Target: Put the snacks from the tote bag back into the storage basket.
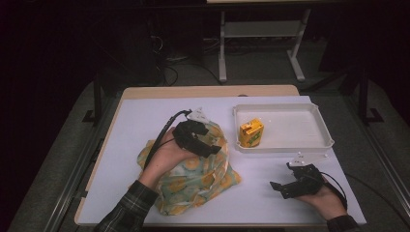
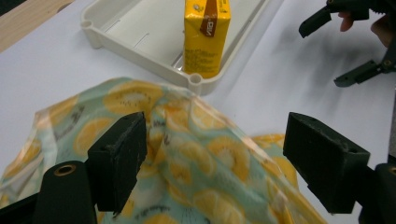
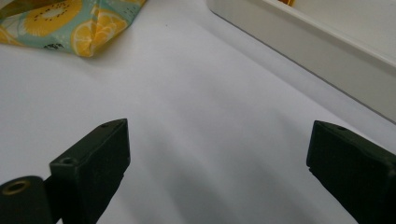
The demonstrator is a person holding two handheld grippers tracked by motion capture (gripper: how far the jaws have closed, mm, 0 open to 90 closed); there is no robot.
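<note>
A crumpled cloth [image 1: 193, 179] printed with orange and kiwi slices lies heaped on the white table top, left of centre. My left gripper [image 1: 215, 145] hovers over the heap's top right part, pointing toward the tray. In the left gripper view its jaws stand wide apart above the cloth [image 2: 187, 154], and nothing is pinched between them [image 2: 219, 158]. A yellow drink carton [image 1: 251, 132] [image 2: 207, 37] stands upright in the left end of a white tray [image 1: 295, 108]. My right gripper [image 1: 282, 176] [image 3: 217, 163] rests low at the front right, open over bare table.
The tray's near corner [image 2: 195, 80] almost touches the cloth's edge. The tray wall [image 3: 317, 51] runs just beyond my right gripper, and the cloth's corner [image 3: 70, 23] lies farther to its left. A wooden table edge [image 1: 208, 91] is at the back, with dark floor and desk legs [image 1: 222, 48] beyond.
</note>
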